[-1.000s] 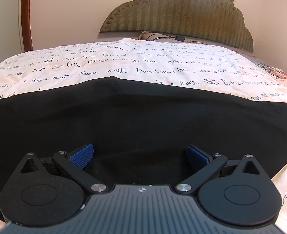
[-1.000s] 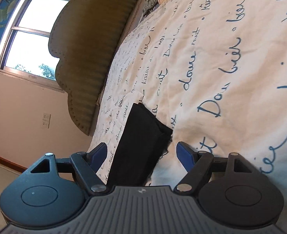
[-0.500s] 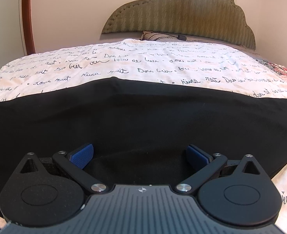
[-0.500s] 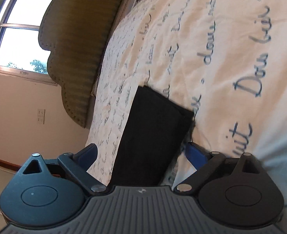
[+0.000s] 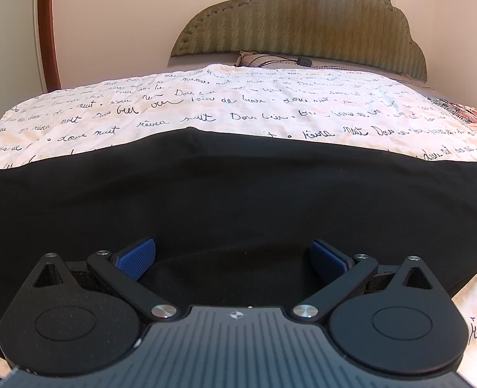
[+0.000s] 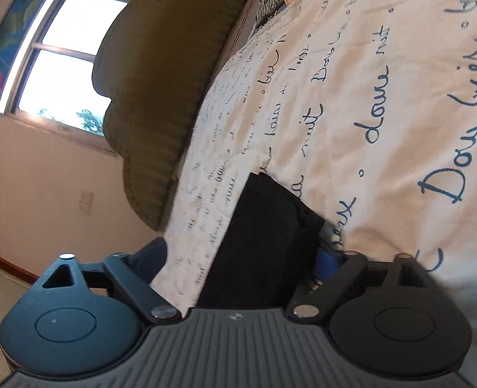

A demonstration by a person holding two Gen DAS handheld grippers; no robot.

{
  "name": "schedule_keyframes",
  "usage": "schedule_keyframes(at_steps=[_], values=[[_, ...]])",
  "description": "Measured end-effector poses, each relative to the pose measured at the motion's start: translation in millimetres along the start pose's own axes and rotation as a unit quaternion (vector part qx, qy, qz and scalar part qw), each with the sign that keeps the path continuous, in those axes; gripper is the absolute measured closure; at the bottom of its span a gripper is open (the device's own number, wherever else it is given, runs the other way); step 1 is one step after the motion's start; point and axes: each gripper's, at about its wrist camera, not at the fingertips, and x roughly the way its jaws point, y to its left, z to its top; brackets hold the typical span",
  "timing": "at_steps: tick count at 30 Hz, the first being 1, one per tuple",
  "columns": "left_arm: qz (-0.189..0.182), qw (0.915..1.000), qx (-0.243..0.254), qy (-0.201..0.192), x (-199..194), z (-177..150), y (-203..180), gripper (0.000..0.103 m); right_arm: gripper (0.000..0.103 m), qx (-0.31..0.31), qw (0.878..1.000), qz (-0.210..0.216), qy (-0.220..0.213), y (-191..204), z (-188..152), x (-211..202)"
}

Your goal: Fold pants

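Right gripper (image 6: 241, 252): the jaws have just been closing, after standing wider half a second back. The pants (image 6: 264, 239) run between them as a narrow black strip, folded end pointing away from the camera. The far-side pad (image 6: 327, 260) now sits against the strip's edge, part hidden by cloth; the near-side pad (image 6: 148, 258) stands apart from it, with bare bedspread (image 6: 400, 103) showing in the gap. So about half open, cloth between the jaws but not yet pinched from both sides. The strip looks a little closer in the view than a second ago; the hand has crept in along it.

Reading: this is the take-up of the pants end for the next fold. Grip not complete.

Left gripper (image 5: 233, 255): no change across the second. Jaws wide, both blue pads clear of one another, poised low over the broad black spread of the pants (image 5: 238, 200). Whether the pads (image 5: 136, 257) touch the cloth beneath, cannot tell. Nothing held.

Further off: the pants lie flat across the near part of the bed, bedspread (image 5: 238, 103) with script print beyond, then the headboard (image 5: 303, 22) and a window (image 6: 60, 64).
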Motion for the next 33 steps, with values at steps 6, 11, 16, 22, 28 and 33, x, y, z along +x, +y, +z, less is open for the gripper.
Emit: schedule_keyframes(at_steps=[6,11,16,22,28,33], values=[[0.01,0.9999,0.009,-0.004,-5,1,-4,0.0,0.097,0.047,0.999,-0.003,0.009,-24,-1,11],[-0.033,0.9985,0.022,-0.038,-30,15,-27,0.001,0.095,0.052,0.999,-0.007,0.008,-23,2,13],[-0.132,0.9867,0.057,-0.074,-58,57,-81,0.001,0.095,-0.016,0.999,-0.029,-0.016,-8,-3,16],[-0.258,0.9651,0.047,0.01,-42,126,-166,0.001,0.096,-0.281,0.954,-0.085,-0.056,55,-29,10],[-0.336,0.9205,-0.013,0.199,32,161,-265,0.002,0.096,-0.477,0.874,-0.08,-0.058,96,-73,6],[-0.336,0.9103,0.044,0.238,65,157,-334,0.003,0.096,-0.596,0.796,-0.097,-0.04,110,-108,12]])
